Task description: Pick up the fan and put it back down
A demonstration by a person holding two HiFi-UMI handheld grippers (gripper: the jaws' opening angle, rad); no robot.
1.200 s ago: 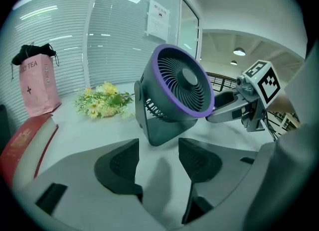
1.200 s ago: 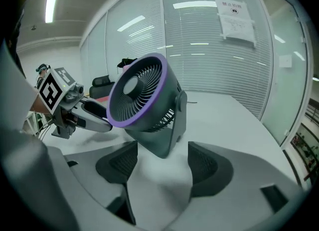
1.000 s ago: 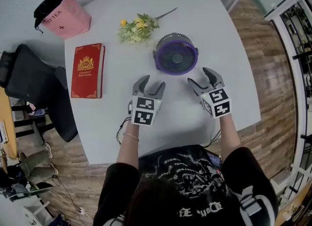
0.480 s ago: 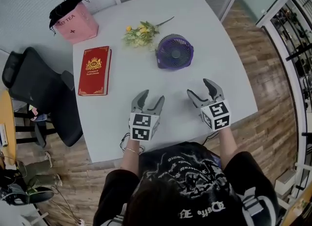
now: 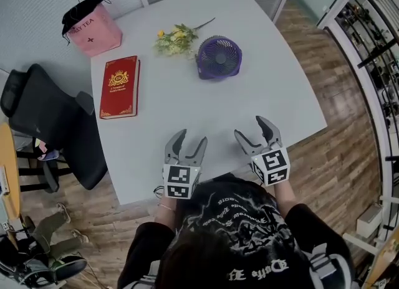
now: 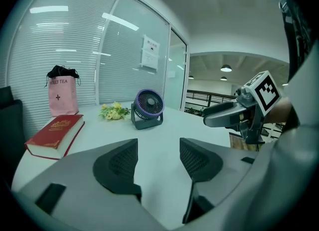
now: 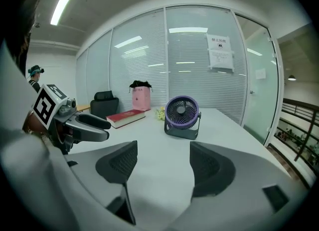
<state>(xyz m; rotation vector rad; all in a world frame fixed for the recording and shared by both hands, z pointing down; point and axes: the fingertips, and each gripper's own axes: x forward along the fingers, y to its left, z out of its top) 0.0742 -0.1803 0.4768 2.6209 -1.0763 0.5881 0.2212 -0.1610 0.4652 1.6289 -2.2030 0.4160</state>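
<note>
A small purple fan (image 5: 219, 57) on a dark stand sits upright on the white table (image 5: 274, 88) toward its far side; it also shows as the fan (image 6: 148, 106) and the fan (image 7: 182, 115) in the two gripper views. My left gripper (image 5: 186, 144) hovers near the table's front edge, open and empty. My right gripper (image 5: 257, 133) is beside it, also open with nothing between its fingers. Both are well short of the fan and apart from it.
A red book (image 5: 119, 86) lies at the table's left. A pink bag (image 5: 92, 23) stands at the far left corner. Yellow flowers (image 5: 175, 40) lie just left of the fan. A black office chair (image 5: 43, 119) stands left of the table.
Both grippers have drawn back from the fan toward the table's front edge, still open. The fan stays standing where it was on the table.
</note>
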